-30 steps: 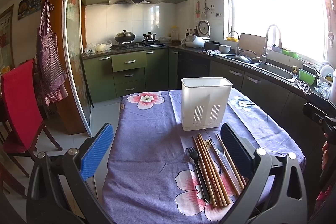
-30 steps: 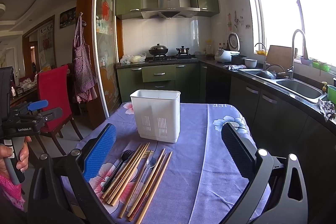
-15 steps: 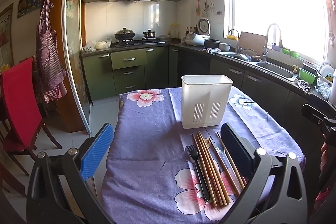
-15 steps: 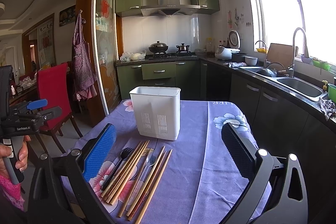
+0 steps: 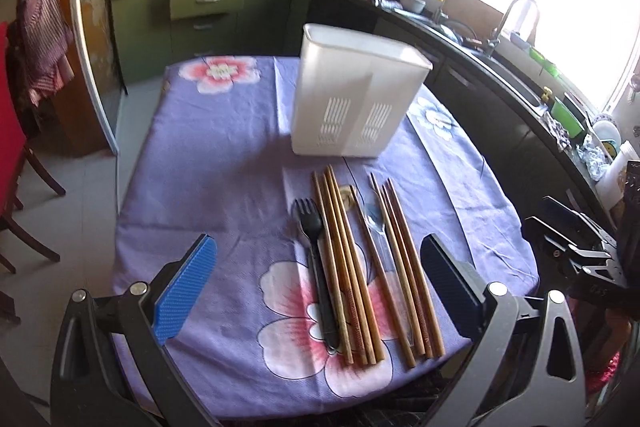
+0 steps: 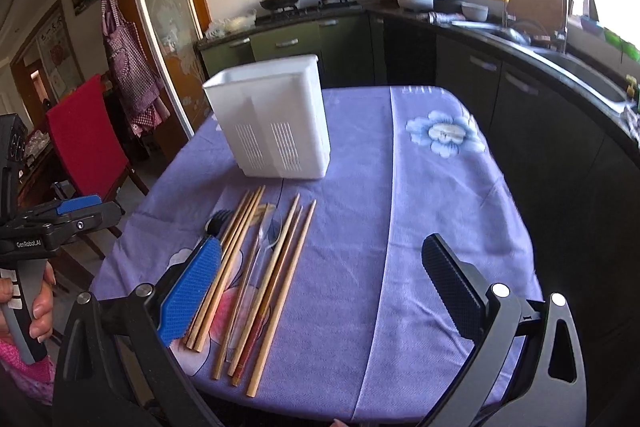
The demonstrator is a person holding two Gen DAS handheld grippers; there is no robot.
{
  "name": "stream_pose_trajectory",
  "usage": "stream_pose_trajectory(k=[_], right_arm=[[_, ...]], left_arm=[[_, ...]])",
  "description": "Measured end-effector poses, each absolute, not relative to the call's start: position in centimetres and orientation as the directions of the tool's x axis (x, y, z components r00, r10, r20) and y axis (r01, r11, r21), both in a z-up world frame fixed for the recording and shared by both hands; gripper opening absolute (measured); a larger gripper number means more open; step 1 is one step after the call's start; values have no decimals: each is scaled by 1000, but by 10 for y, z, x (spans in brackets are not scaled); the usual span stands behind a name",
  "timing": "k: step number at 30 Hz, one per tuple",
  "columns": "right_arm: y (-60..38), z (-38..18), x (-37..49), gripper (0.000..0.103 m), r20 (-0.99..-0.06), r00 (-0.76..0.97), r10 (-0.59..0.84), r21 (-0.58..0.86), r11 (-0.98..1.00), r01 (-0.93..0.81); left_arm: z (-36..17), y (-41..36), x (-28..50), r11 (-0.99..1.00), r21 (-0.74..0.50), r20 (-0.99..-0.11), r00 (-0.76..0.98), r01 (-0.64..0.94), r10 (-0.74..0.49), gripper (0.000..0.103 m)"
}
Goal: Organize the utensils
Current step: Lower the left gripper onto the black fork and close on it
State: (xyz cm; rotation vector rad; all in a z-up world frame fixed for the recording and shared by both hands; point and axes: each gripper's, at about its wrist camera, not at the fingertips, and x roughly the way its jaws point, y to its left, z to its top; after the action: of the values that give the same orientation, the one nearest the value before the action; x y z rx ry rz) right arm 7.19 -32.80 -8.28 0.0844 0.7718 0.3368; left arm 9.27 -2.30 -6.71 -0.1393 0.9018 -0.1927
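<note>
A white slotted utensil holder [image 5: 356, 95] stands upright on the purple floral tablecloth [image 5: 208, 163]; it also shows in the right wrist view [image 6: 276, 123]. In front of it lie several wooden chopsticks [image 5: 344, 263], a black fork [image 5: 316, 267] and a clear plastic spoon [image 5: 376, 223]. The chopsticks [image 6: 256, 267], fork [image 6: 216, 223] and spoon [image 6: 268, 239] show in the right wrist view too. My left gripper [image 5: 316, 287] is open above the near ends of the utensils. My right gripper [image 6: 320, 287] is open above the cloth, its left finger over the fork handle.
A red chair [image 6: 84, 135] stands left of the table. Green kitchen cabinets [image 5: 208, 11] and a counter with a sink [image 6: 580, 67] run behind and to the right. The table's near edge [image 6: 360, 415] is just under the grippers.
Both grippers have tilted down and moved closer over the table, so the utensils and holder now look larger. Nothing on the table has moved. Both grippers remain open.
</note>
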Motion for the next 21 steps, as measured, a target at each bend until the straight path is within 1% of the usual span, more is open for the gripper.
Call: stream_pose_trajectory(k=[2,4,5,6,7,8,9,10,11,12,14,21], right_arm=[[-332,-97,81,99,-689,632,354,237,935,-266],[-333,-107,87,99,-707,618,344,232,938,-257],[-333,-111,89,99,-714,612,340,228,939,-256],[-332,-115,89,99,-718,606,344,230,938,-260],[-332,-118,90,99,-723,595,352,237,935,-264],[-332,-121,91,99,-728,582,362,250,931,-267],[-333,-123,93,99,-732,570,373,261,927,-270],[-334,-126,94,99,-734,562,381,271,923,-272],[-336,-127,94,99,-737,556,384,278,922,-268],[-337,-129,96,99,-738,551,389,284,920,-269],[-338,-133,98,99,-739,544,396,292,917,-271],[-335,-133,100,99,-744,537,398,292,916,-274]], left_arm=[[-79,-33,104,974,-192,-796,561,124,-228,95],[-92,-41,116,977,-177,-827,521,117,-212,85],[-99,-42,122,977,-180,-842,497,110,-211,76],[-104,-43,128,977,-184,-853,477,106,-212,70],[-109,-44,133,979,-178,-866,457,98,-203,67],[-115,-45,137,982,-167,-879,439,88,-188,57],[-120,-47,143,984,-159,-890,420,82,-179,49],[-125,-48,146,984,-158,-899,401,80,-176,47],[-130,-49,150,986,-151,-908,384,76,-168,42],[-133,-49,151,988,-139,-915,373,72,-155,32],[-139,-51,155,991,-122,-925,356,63,-136,22],[-148,-56,164,994,-91,-936,335,67,-109,22]])
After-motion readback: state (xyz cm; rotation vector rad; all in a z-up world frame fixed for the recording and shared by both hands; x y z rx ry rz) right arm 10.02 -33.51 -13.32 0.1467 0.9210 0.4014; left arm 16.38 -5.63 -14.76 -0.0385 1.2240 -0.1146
